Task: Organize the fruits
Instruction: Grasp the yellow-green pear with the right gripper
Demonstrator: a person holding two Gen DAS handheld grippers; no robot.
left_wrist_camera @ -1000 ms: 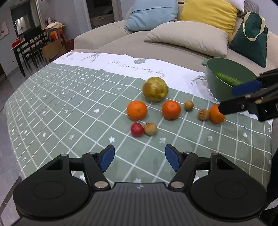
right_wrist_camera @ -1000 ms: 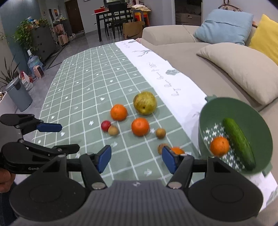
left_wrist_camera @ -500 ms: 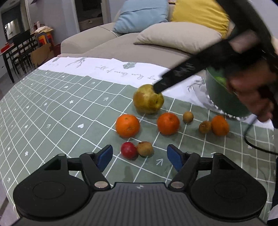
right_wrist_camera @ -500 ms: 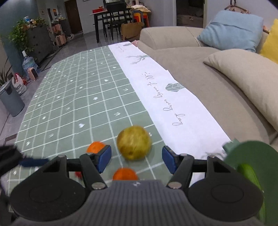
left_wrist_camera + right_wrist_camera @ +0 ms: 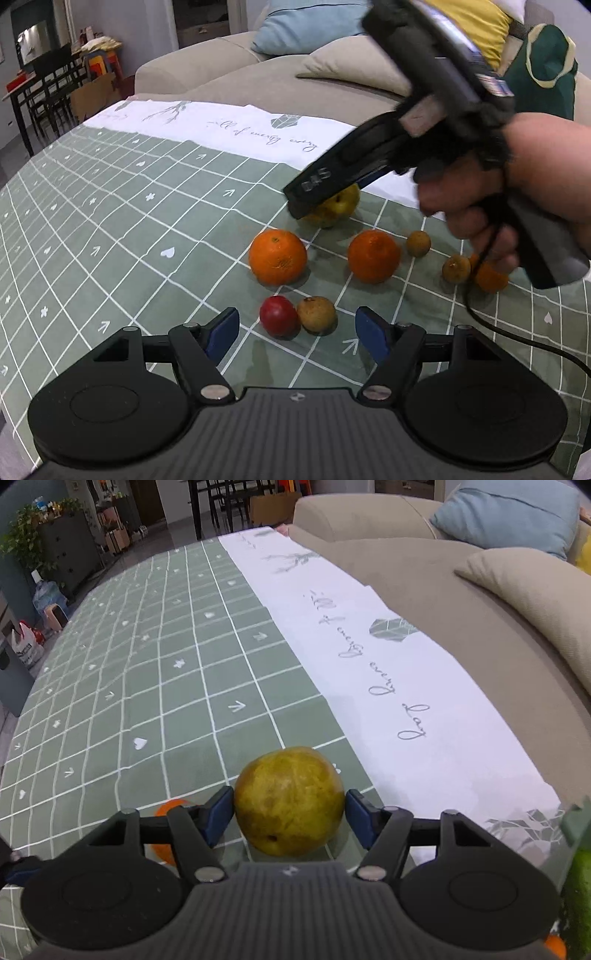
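Pear (image 5: pixel 290 801) sitting on tablecloth (image 5: pixel 184 686), right gripper (image 5: pixel 290 816) straddling it, pads at both sides but grip not yet firm, grasp step underway, next needing squeeze and lift; left gripper (image 5: pixel 297 330) hovering released.

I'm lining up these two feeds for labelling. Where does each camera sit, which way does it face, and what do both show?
Left wrist: sits on the left hand-held gripper, facing across the checked tablecloth toward the sofa; open fingers, the person's right hand.
Right wrist: sits on the right hand-held gripper, facing along the table toward the dining chairs; its fingers flank the yellow-green fruit.
Shared: that fruit, the tablecloth, the sofa.
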